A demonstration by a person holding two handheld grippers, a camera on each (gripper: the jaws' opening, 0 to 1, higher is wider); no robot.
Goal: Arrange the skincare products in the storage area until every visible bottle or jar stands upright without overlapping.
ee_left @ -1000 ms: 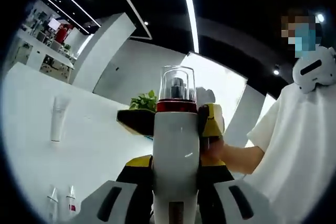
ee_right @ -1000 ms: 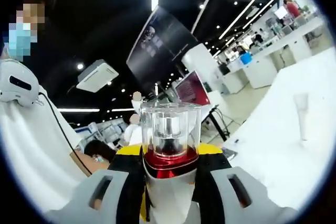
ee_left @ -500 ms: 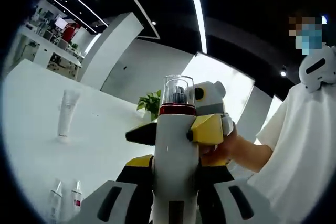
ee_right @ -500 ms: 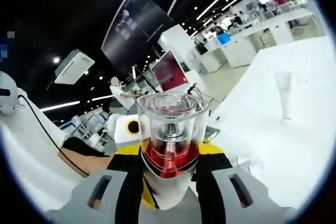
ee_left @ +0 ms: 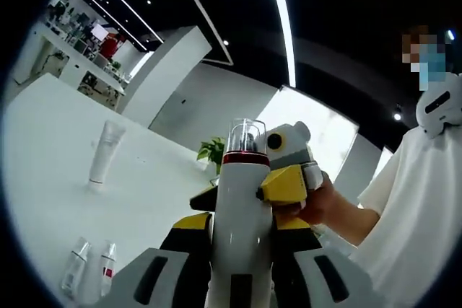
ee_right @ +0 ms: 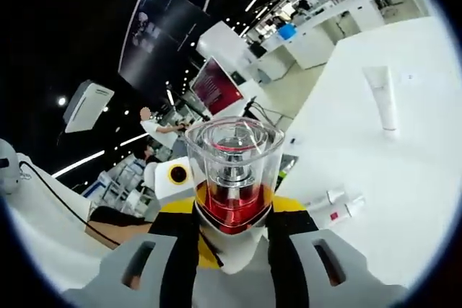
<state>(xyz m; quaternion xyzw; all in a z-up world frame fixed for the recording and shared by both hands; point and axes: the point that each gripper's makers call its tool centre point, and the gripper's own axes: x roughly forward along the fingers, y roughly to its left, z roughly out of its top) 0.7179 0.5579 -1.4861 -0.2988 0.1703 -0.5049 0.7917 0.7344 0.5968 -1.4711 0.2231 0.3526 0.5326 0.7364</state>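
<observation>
One tall white bottle (ee_left: 240, 236) stood at the centre of the left gripper view, smooth and glossy, tapering upward to a red band under a clear, thick-walled cap. The left gripper (ee_left: 240, 279) was clenched on it, its pale grey jaws rising from the bottom of the frame on either side of the body. The same bottle (ee_right: 232, 192) sat low and centre in the right gripper view, where the transparent cap looked faceted and showed a metal pump inside above the red collar. The right gripper (ee_right: 232, 279) pressed its jaws against the bottle from both sides, so it too was grasping it. In the left gripper view that other gripper came in from the right as a yellow and grey block beside the bottle's neck, held by a person's hand (ee_left: 317, 203).

A flat, matte white table (ee_left: 43, 178) filled the left of the left gripper view. On it, one white tube (ee_left: 105, 153) stood upright on its cap at the middle left. Two small, slim white bottles (ee_left: 90, 268) lay on their sides close together at the lower left, one with a red mark. In the right gripper view the tube (ee_right: 381, 95) was at the upper right and the pair of small bottles (ee_right: 336, 205) at the right of centre.
</observation>
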